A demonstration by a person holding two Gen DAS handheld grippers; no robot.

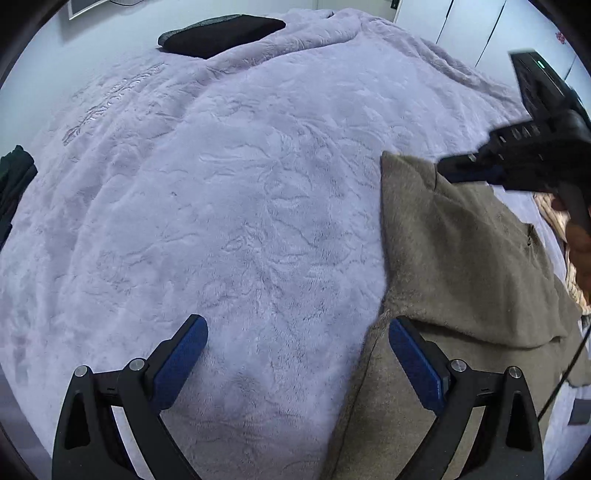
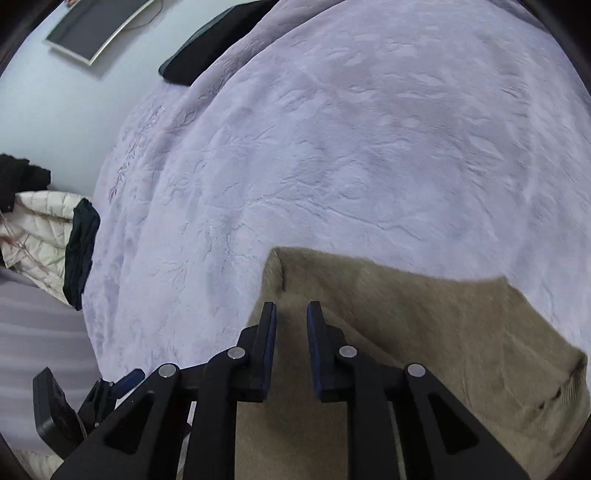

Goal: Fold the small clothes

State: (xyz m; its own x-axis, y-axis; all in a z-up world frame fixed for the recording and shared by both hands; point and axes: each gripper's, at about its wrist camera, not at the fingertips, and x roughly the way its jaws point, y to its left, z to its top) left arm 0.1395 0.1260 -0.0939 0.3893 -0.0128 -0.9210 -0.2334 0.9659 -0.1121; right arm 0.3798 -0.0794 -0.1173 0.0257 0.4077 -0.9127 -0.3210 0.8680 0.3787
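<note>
Garment: we see a tan-brown piece of clothing (image 1: 461, 266) lying on the lilac blanket (image 1: 240, 206), along its near right part; a top layer lies folded over the one beneath.
Left gripper (image 1: 297, 354): we hold it over the garment's left edge, jaws spread wide, nothing between them; one blue pad (image 1: 415, 363) is above the cloth, the other above bare blanket.
Right gripper (image 2: 291, 332): over the garment's far left corner, jaws narrowly apart; we see no cloth pinched between the pads.
Black cushion (image 1: 221, 35): far from the garment, at the blanket's far edge.
Dark cloth (image 2: 81, 254): well left of the garment, at the blanket's left edge, beside a cream quilted jacket (image 2: 37, 236).
</note>
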